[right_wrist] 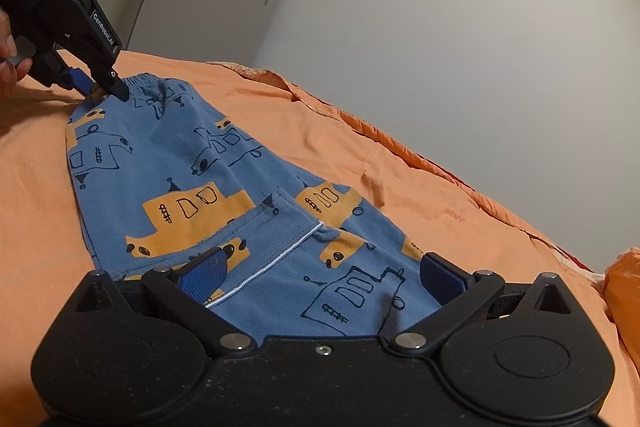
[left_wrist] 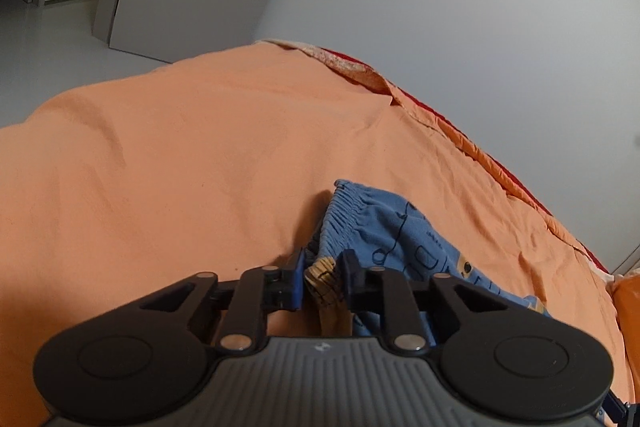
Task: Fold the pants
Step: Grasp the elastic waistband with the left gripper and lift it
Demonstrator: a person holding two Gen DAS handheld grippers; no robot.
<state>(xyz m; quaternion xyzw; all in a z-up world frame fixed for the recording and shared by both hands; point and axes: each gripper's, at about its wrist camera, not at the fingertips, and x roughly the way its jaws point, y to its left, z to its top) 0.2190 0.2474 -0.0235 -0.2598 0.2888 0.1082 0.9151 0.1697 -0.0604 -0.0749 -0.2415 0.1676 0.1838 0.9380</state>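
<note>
We see the pants [right_wrist: 224, 187] on the bed [left_wrist: 160, 147], long axis running from our left gripper [left_wrist: 322, 279], clamped on the far waistband, to our right gripper [right_wrist: 320, 279], wide over the near end.

Black left gripper [left_wrist: 322, 281], blue pads, silver screws; matching right gripper [right_wrist: 322, 277]

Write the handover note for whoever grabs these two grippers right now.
Left gripper: shut on the pants at the waistband end.
Right gripper: open, fingers either side of the hem end, gripping nothing.
Pants lie lengthwise on the orange bedsheet, legs apparently already stacked.
Left: close the right gripper on the hem, then fold end to end.
</note>
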